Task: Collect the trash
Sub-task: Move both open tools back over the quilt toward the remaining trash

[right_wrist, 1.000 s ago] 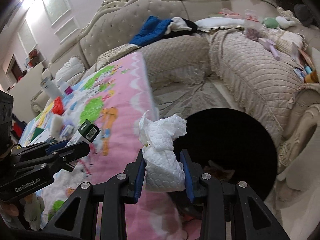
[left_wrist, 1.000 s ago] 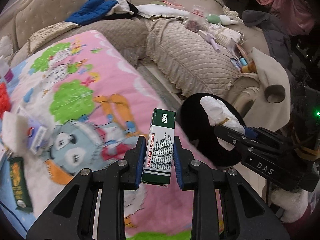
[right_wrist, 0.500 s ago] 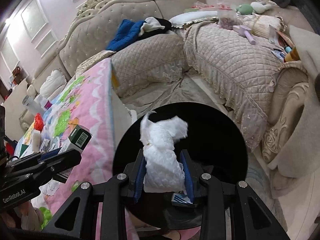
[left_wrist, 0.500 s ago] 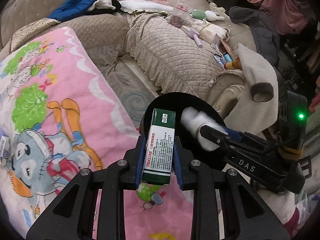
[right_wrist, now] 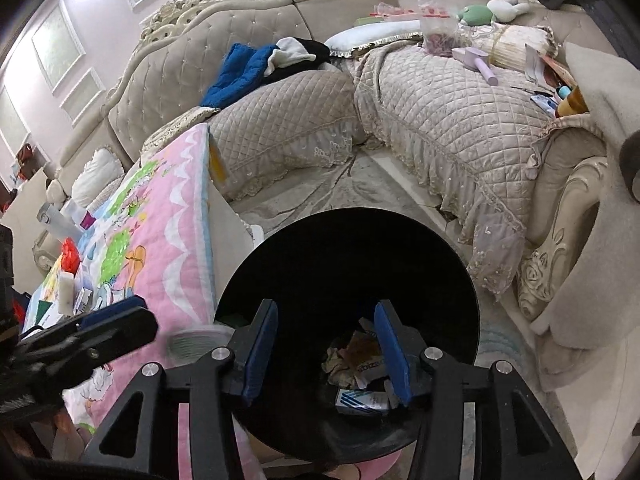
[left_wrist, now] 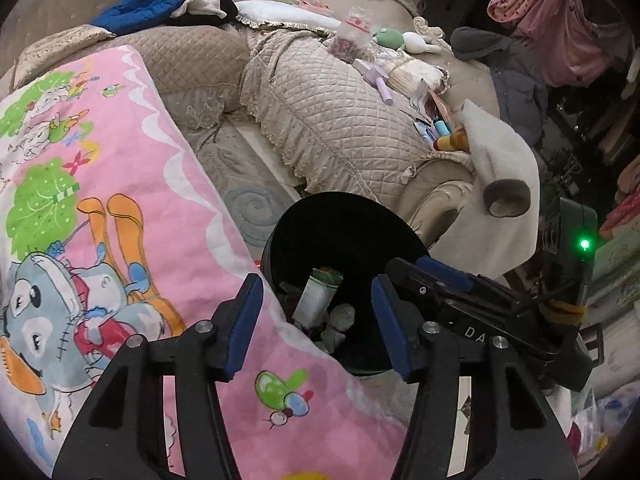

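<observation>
Both grippers, left [left_wrist: 316, 320] and right [right_wrist: 326, 350], hang over a black bin [left_wrist: 280, 240], fingers opening, nothing between them. A green-capped box [left_wrist: 316, 296] stands tilted inside, cap up; the right view shows crumpled paper [right_wrist: 340, 364] instead.

A beige quilted, tufted corner sofa [right_wrist: 460, 120] wraps the room beneath a pale pink panelled wall [right_wrist: 92, 40]. A grey patterned rug [left_wrist: 240, 184] covers the floor beside a pink cartoon-print blanket [left_wrist: 100, 200].

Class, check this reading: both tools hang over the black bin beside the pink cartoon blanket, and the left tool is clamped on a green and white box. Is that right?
Not quite. The left tool grips nothing: its jaws are opening with only the black bin below them, as the left wrist view shows. The rest holds: the right tool also hangs over the bin, beside the pink cartoon blanket.
</observation>
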